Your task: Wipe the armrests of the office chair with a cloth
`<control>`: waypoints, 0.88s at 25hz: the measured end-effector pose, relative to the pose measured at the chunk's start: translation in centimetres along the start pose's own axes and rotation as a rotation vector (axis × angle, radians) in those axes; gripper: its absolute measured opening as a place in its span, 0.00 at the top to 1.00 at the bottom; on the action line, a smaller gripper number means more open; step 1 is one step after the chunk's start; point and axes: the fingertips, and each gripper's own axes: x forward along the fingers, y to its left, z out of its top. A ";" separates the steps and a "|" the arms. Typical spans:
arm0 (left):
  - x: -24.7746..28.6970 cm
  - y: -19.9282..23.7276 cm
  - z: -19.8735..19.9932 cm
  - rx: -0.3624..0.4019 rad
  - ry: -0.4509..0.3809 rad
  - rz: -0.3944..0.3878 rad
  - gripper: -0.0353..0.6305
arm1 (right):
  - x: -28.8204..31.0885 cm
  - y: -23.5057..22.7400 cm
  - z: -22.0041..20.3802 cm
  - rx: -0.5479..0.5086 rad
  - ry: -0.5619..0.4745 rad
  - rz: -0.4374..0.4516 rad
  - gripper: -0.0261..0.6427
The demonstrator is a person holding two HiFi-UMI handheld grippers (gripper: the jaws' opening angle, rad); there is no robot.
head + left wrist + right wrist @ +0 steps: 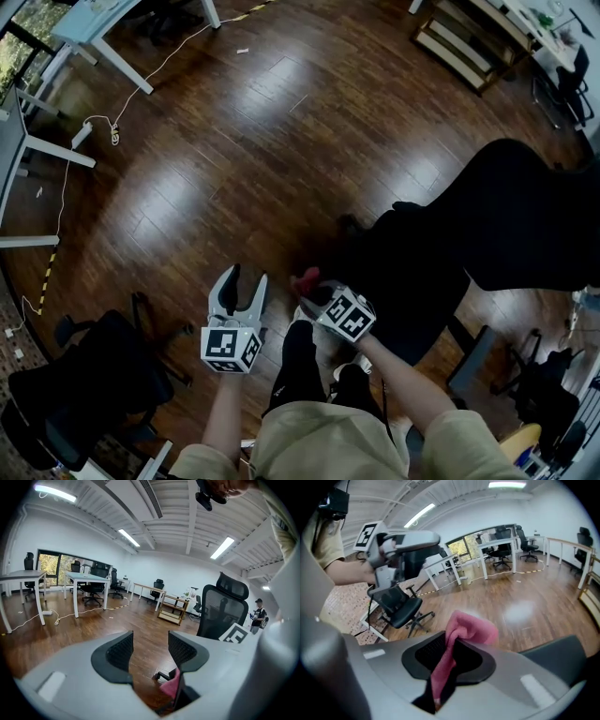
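Observation:
A black office chair stands at the right of the head view, its mesh back also showing in the left gripper view. My right gripper is shut on a pink cloth, held just left of the chair's seat; the cloth pokes out past the jaws. The armrests are too dark to make out. My left gripper is open and holds nothing, over bare floor left of the right gripper. From the left gripper view the cloth shows low between its fingers.
A second black chair stands at the lower left. White desks and a cable lie at the far left. A wooden shelf stands at the top right. The floor is dark wood.

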 end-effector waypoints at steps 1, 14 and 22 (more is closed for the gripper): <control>0.0 0.0 0.0 0.001 0.001 -0.001 0.62 | 0.1 -1.6 0.9 0.008 -0.009 -0.034 0.87; 2.1 -3.9 -1.2 0.021 0.039 -0.087 0.63 | -11.7 -22.0 0.0 0.163 -0.089 -0.475 0.87; 4.9 -7.3 -1.0 0.064 0.070 -0.157 0.62 | -15.7 -21.4 -7.5 0.414 -0.221 -0.525 0.87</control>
